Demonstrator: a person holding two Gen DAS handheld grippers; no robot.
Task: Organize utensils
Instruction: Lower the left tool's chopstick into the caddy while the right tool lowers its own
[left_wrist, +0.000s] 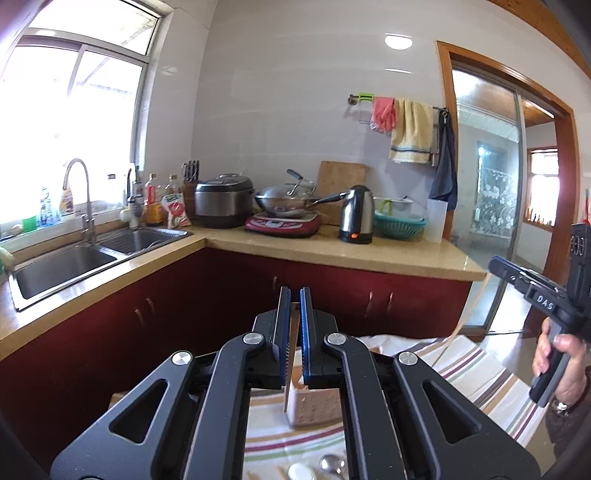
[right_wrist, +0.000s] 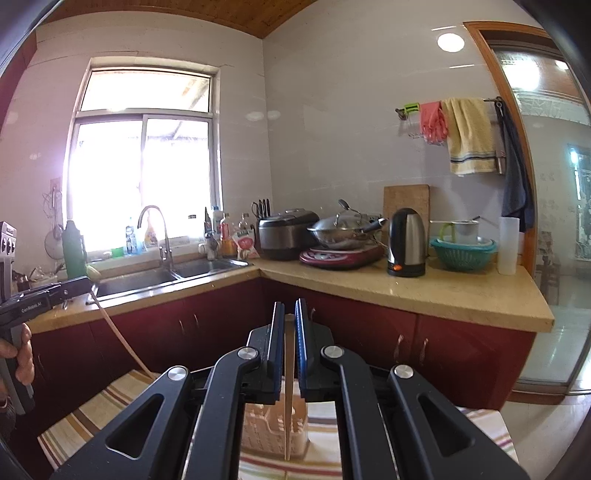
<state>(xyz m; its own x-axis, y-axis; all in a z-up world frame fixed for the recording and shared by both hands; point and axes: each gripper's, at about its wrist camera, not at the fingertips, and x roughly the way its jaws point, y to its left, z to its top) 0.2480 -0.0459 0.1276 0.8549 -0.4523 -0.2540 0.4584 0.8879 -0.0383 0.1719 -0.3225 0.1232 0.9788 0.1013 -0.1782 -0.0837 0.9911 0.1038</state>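
My left gripper (left_wrist: 294, 295) is shut on a wooden chopstick (left_wrist: 291, 354) that hangs down between its blue pads, its lower end over a beige perforated utensil holder (left_wrist: 314, 406). The holder stands on a striped cloth (left_wrist: 472, 369). A metal spoon (left_wrist: 330, 463) lies on the cloth near the bottom edge. My right gripper (right_wrist: 290, 308) is likewise shut on a hanging chopstick (right_wrist: 289, 369) above the same holder (right_wrist: 266, 428). Each view shows the other gripper at its side, the right gripper (left_wrist: 495, 264) and the left gripper (right_wrist: 86, 284), each with its chopstick trailing downward and a hand on its handle.
Beyond the table runs an L-shaped counter (right_wrist: 443, 295) over red cabinets. It carries a double sink (left_wrist: 74, 258), a rice cooker (left_wrist: 223, 201), a wok on a hob (left_wrist: 288, 203), a kettle (right_wrist: 406, 243) and a green basket (right_wrist: 461, 254). A glass sliding door stands at the right.
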